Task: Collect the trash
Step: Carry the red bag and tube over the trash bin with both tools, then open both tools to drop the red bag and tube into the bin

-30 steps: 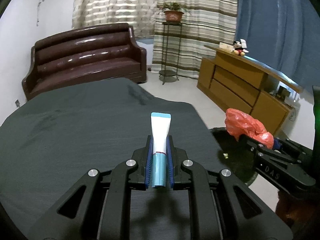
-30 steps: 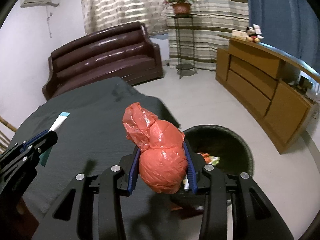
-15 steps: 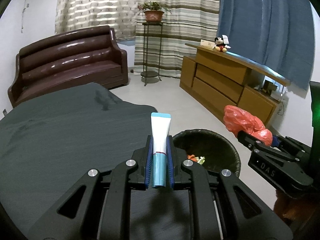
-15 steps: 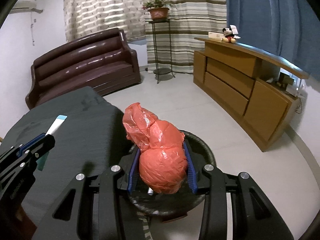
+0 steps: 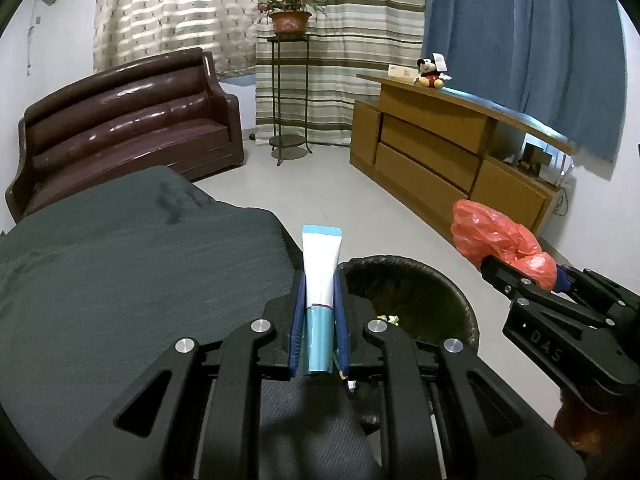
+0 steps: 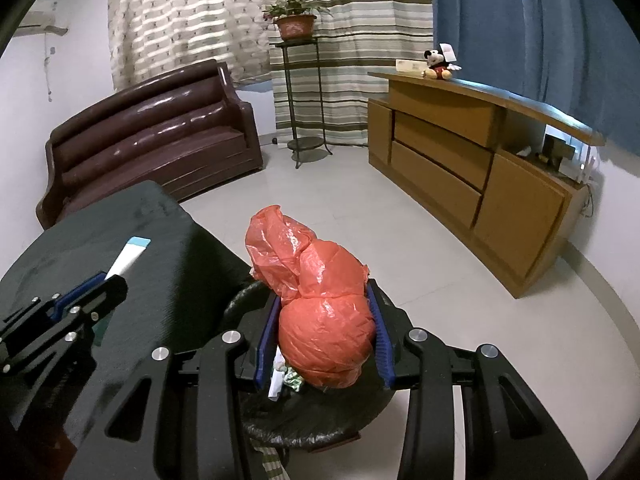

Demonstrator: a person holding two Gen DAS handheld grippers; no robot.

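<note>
Brown leather sofa point(image 5: 128, 128), potted plant point(image 5: 289, 16) on stand, wooden sideboard point(image 5: 448, 160), plush toy point(image 5: 430, 74)

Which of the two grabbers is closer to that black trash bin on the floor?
Right. The right gripper, clamping the red bag, hangs directly above the bin. The left gripper, holding the tube, sits over the dark table edge, just beside the bin's rim.

Red bag clamped above the bin

The right claw point(image 6: 326, 338) grips a crumpled red plastic bag point(image 6: 320, 308) between its blue pads, directly over a black-lined trash bin point(image 6: 304, 424) on the pale floor (scraps of litter show inside). At the left edge, the left claw point(image 6: 106, 286) pinches a white tube with a blue end point(image 6: 128, 258) above the dark-covered desk point(image 6: 160, 248). Behind stand a brown sofa point(image 6: 152, 140) and a wooden cabinet point(image 6: 460, 160).
</note>
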